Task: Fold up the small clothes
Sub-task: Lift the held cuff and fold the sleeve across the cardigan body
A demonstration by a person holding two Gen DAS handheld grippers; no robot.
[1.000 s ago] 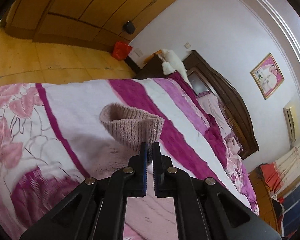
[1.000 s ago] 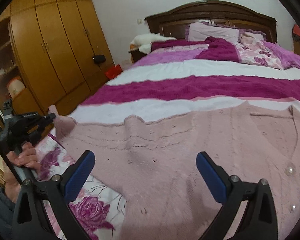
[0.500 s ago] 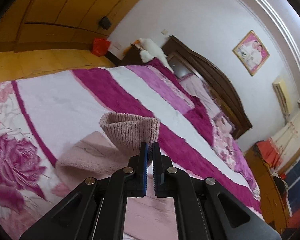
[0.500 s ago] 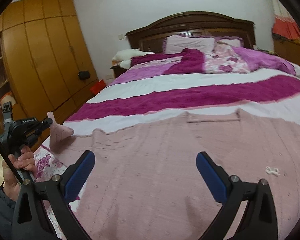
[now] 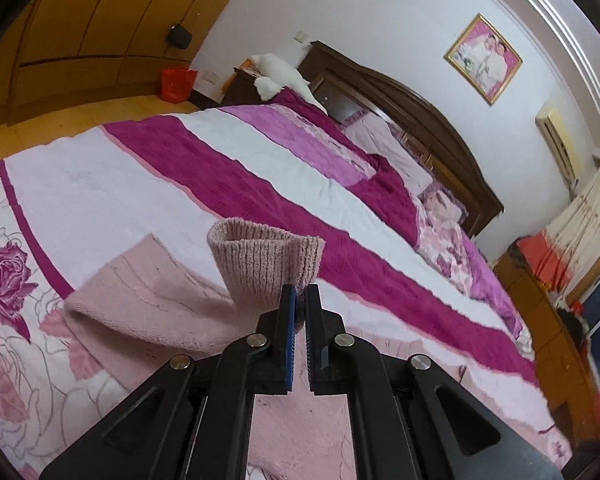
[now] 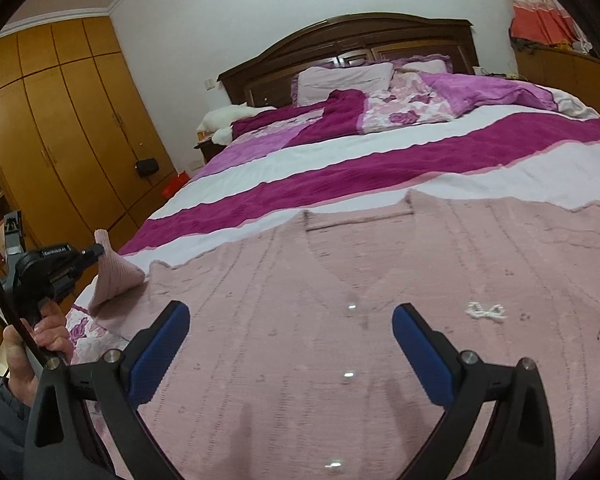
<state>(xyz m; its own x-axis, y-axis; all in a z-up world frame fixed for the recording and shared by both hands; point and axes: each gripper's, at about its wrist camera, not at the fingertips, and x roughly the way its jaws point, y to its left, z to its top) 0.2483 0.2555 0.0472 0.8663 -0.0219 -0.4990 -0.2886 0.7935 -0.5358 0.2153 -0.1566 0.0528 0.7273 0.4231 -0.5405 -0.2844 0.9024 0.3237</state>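
Note:
A pale pink knitted cardigan (image 6: 360,280) lies spread front-up on the striped bedspread (image 6: 340,168), with small buttons down its middle and a white bow on its chest. My left gripper (image 5: 299,294) is shut on the ribbed cuff (image 5: 260,258) of its sleeve, and holds it lifted off the bed. In the right wrist view the same left gripper (image 6: 98,250) shows at the far left, in a person's hand (image 6: 48,330), with the sleeve (image 6: 114,272) pulled up into a peak. My right gripper (image 6: 290,336) hangs open above the cardigan's lower front, nothing between its blue pads.
The bed has a dark wooden headboard (image 6: 352,40), pillows (image 6: 344,80) and a rumpled purple quilt at its head. A wooden wardrobe (image 6: 60,128) lines the left wall, with a red bag (image 5: 176,84) on the floor. A wooden cabinet (image 5: 548,320) stands along the bed's right side.
My left gripper has carried the cuff inward over the bed, so the sleeve folds over itself. My right gripper has swung right across the cardigan, now over its button line, jaws still wide.

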